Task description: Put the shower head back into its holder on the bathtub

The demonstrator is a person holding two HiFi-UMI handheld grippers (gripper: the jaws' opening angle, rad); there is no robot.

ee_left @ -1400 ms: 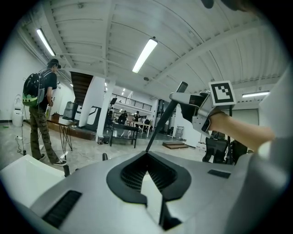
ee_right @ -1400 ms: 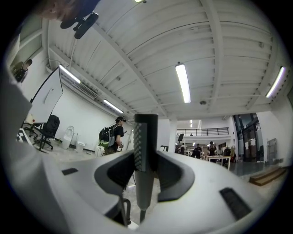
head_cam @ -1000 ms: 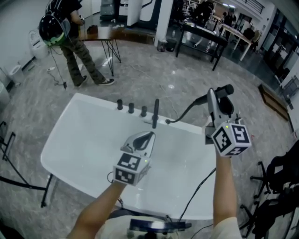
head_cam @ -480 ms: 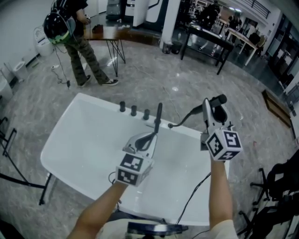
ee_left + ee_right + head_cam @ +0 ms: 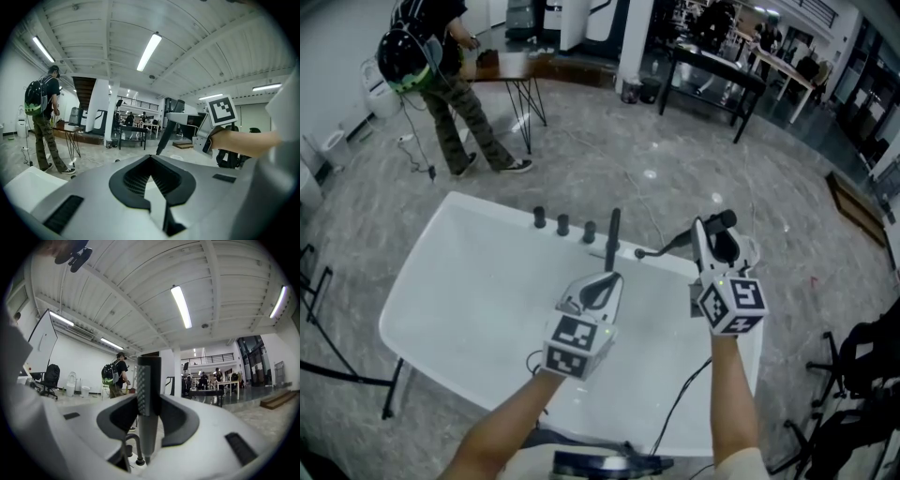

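Head view: right gripper (image 5: 714, 240) fingers are clamped on the shower head (image 5: 725, 222), upright-ish. Holder's probably that hose fitting (image 5: 637, 250) on the bathtub (image 5: 441, 281) rim, about 9 o'clock from it, so right hand's closest. Left gripper (image 5: 603, 280) pinched shut, empty.

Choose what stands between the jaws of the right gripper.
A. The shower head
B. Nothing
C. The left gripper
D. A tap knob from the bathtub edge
A: in the right gripper view, the dark shower head stands upright, clamped in the right gripper.
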